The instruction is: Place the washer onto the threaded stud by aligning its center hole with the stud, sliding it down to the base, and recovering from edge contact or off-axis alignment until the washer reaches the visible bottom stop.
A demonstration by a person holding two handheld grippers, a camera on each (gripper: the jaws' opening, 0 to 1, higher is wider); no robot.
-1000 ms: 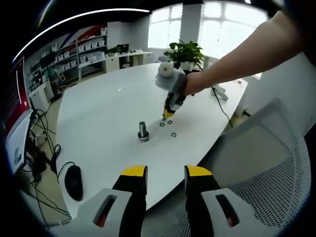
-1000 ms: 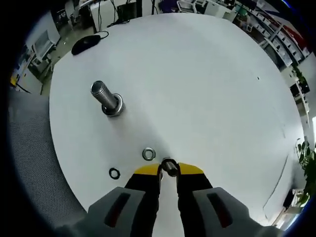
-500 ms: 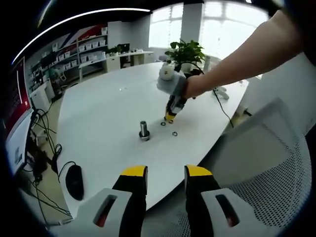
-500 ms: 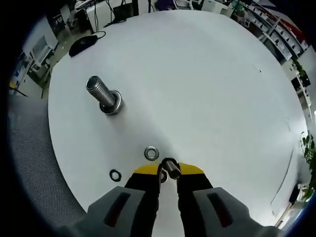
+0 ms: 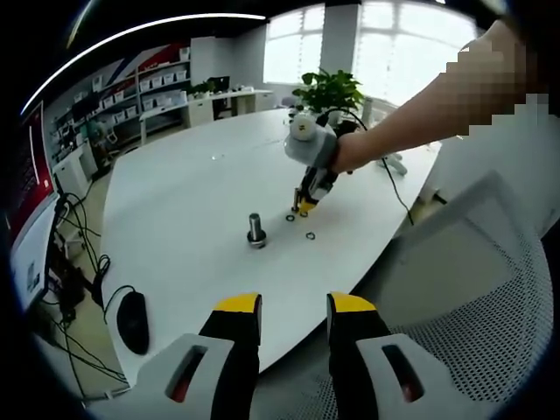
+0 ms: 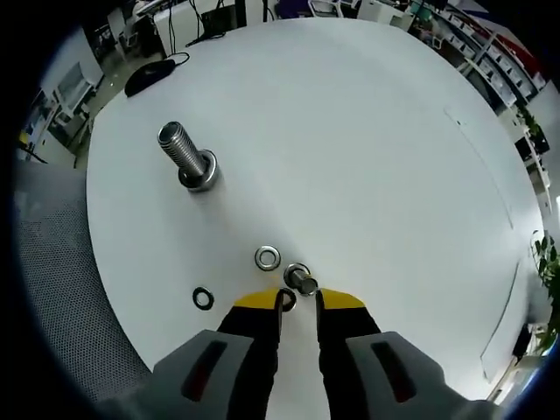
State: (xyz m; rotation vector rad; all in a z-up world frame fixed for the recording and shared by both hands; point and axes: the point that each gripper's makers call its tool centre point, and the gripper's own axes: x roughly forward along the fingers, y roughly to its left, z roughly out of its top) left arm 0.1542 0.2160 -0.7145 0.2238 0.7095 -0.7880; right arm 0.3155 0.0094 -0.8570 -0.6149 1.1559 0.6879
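Note:
A threaded stud (image 6: 185, 156) stands upright on its round base on the white table (image 6: 367, 157). Two loose washers (image 6: 268, 258) (image 6: 203, 298) lie nearer my right gripper (image 6: 299, 299). A third small metal washer piece (image 6: 300, 280) sits just ahead of its yellow fingertips (image 6: 258, 302), tilted. The jaws are slightly apart and nothing sits between the pads. In the left gripper view the stud (image 5: 255, 229) is mid-table, and the right gripper (image 5: 302, 208), held by a person's hand, hangs beside two washers (image 5: 289, 218) (image 5: 309, 235). My left gripper (image 5: 294, 306) is open, off the table's near edge.
A computer mouse (image 5: 131, 322) with its cable lies at the table's near left edge. A mesh chair (image 5: 472, 306) stands on the right. A potted plant (image 5: 328, 92) and a cable (image 5: 394, 188) are at the far end. The same mouse (image 6: 149, 77) lies beyond the stud.
The right gripper's jaws have parted a little. The small metal piece that sat between its tips now lies just ahead of them. The left gripper has not moved.

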